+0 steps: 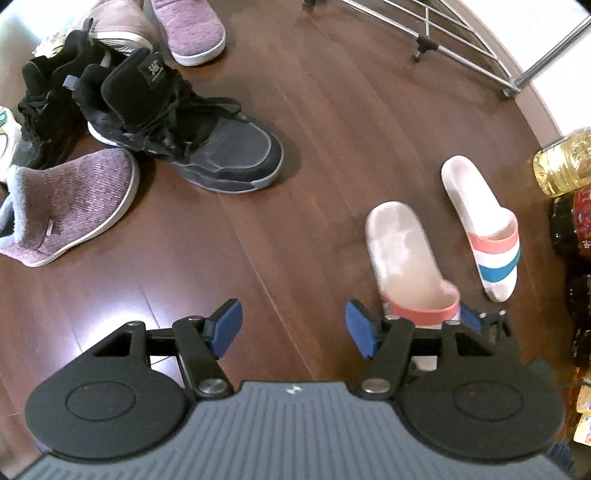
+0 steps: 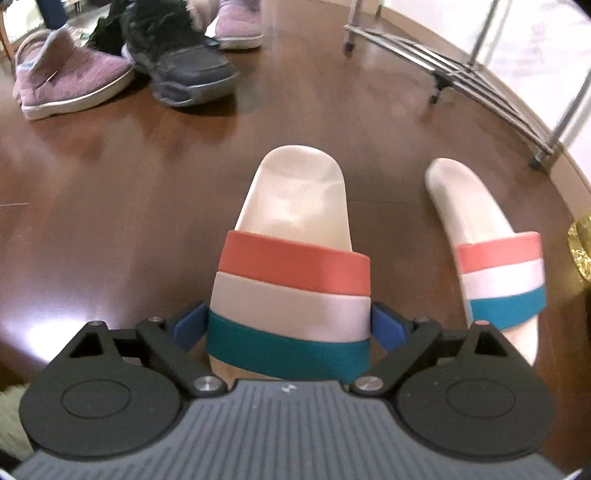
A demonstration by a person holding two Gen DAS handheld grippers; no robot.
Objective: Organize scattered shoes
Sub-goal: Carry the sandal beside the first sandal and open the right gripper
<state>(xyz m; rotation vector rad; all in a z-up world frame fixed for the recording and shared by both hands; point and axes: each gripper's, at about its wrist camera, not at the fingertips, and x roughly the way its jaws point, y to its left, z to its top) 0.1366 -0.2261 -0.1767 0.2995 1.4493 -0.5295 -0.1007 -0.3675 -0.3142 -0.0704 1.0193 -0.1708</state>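
Observation:
A white slide [image 2: 291, 206] with coral, white and teal strap bands lies on the wooden floor, between the fingers of my right gripper [image 2: 288, 326]. The blue pads sit against both sides of the strap and grip it. In the left wrist view the same slide [image 1: 402, 251] shows with one right finger [image 1: 471, 317] beside its strap. Its mate [image 2: 472, 225] [image 1: 476, 206] lies just to the right, angled. My left gripper [image 1: 293, 328] hangs open over bare floor, left of the slides, with nothing between its pads.
A heap at the far left holds a black high-top sneaker [image 1: 207, 147], a second black one [image 1: 48, 103], a purple slipper boot [image 1: 70, 206] and a purple slipper [image 1: 192, 29]. A metal rack [image 1: 461, 40] stands at the back right. Bottles [image 1: 565, 162] line the right edge.

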